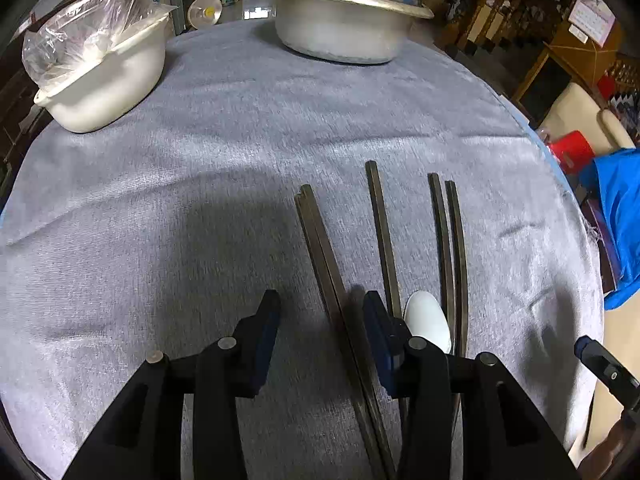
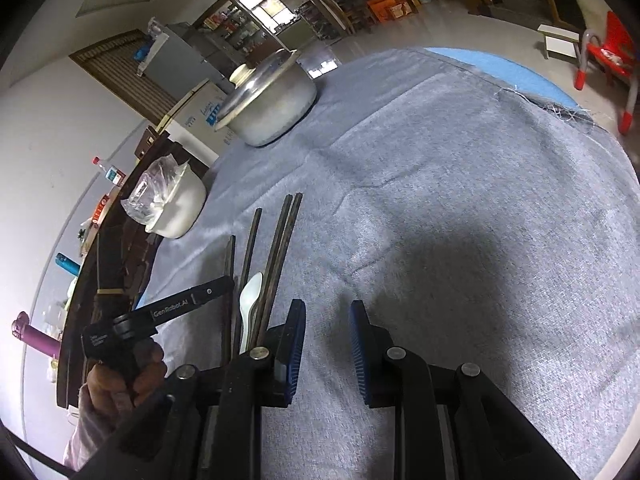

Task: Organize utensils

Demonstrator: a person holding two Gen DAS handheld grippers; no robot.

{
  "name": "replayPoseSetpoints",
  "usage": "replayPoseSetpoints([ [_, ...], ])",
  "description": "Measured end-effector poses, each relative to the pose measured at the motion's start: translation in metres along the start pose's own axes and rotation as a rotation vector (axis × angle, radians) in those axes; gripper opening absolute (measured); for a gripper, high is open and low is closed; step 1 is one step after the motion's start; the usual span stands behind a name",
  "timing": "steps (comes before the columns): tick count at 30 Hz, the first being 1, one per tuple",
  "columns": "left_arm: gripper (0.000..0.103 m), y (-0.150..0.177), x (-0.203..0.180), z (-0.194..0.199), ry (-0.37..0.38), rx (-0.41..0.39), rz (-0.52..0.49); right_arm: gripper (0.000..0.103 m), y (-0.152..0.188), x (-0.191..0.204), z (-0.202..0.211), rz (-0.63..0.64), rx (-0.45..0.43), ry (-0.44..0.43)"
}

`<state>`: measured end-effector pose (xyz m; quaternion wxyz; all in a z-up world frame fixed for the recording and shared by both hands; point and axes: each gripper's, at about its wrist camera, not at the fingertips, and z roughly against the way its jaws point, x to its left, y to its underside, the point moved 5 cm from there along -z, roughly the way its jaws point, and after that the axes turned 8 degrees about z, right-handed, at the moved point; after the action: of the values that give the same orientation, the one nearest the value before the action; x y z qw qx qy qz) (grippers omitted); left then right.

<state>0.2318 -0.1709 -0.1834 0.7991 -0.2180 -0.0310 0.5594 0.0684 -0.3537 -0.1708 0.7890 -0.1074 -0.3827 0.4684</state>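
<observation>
Both grippers, left gripper [image 1: 320,320] and right gripper [image 2: 326,340], hover with jaws wide and empty. Chopsticks [image 1: 380,232] lie beside the white spoon [image 1: 428,320]; a careless closing could scatter them.

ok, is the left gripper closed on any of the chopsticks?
No. The left gripper is open, and the leftmost chopstick pair lies on the grey cloth between its fingers, ungripped.

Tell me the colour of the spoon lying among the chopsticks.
White. The spoon shows best in the left wrist view, between dark chopsticks.
</observation>
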Motion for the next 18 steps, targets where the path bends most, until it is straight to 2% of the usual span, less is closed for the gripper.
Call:
replayPoseSetpoints([
  [3, 0.044, -0.001, 0.003, 0.000, 0.018, 0.000, 0.013, 0.024, 0.000, -0.006, 0.004, -0.012, -0.009, 0.004],
  [11, 0.018, -0.003, 0.029, 0.002, 0.036, -0.006, 0.079, 0.024, 0.001, -0.016, 0.009, -0.031, -0.013, 0.009],
  [18, 0.018, 0.000, 0.040, 0.008, 0.016, 0.013, 0.108, 0.024, -0.003, -0.007, 0.002, 0.002, 0.002, 0.008],
])
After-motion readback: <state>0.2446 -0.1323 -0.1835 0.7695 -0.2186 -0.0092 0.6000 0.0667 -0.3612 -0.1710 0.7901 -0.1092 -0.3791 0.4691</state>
